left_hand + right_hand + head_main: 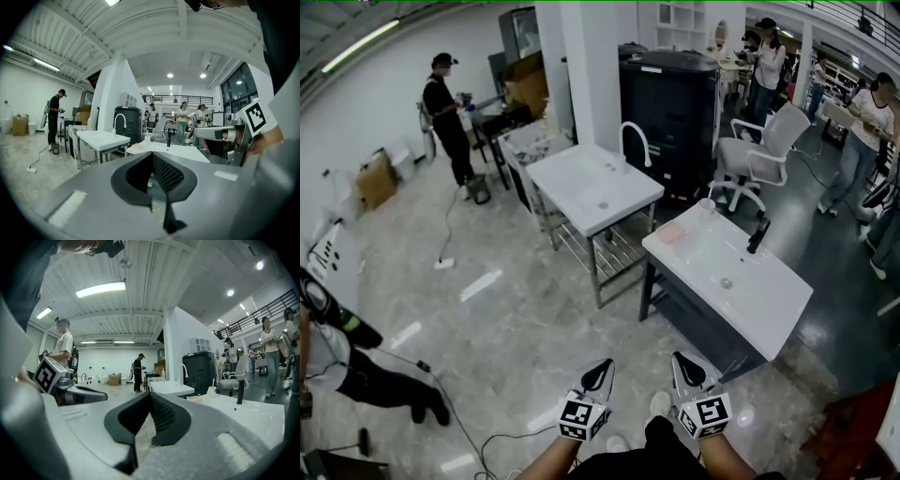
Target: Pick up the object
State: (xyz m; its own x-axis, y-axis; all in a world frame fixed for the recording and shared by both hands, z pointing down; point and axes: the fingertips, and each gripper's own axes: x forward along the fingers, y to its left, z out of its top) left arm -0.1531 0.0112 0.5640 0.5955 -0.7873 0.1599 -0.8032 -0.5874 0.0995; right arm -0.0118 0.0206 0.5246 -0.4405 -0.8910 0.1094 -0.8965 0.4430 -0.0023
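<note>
On the near white sink table [769, 300] lie a flat pink object [670, 232], a clear cup [706, 206] and a black faucet [757, 234]. My two grippers hang low in the head view, short of the table's near corner. The left gripper [600, 373] is shut and holds nothing, and so is the right gripper [686, 367]. Past the closed tips of the left gripper [151, 157] I see the pink object [136, 146] and the cup [147, 138]. Beyond the closed right gripper [149, 397] the pink object [193, 399] and the cup [211, 390] sit ahead to the right.
A second sink table [595, 187] with a white faucet [633, 141] stands farther back, beside a black cabinet [667, 112] and a grey office chair [759, 150]. Several people stand around the room. A cable [450, 412] runs over the marble floor at the left.
</note>
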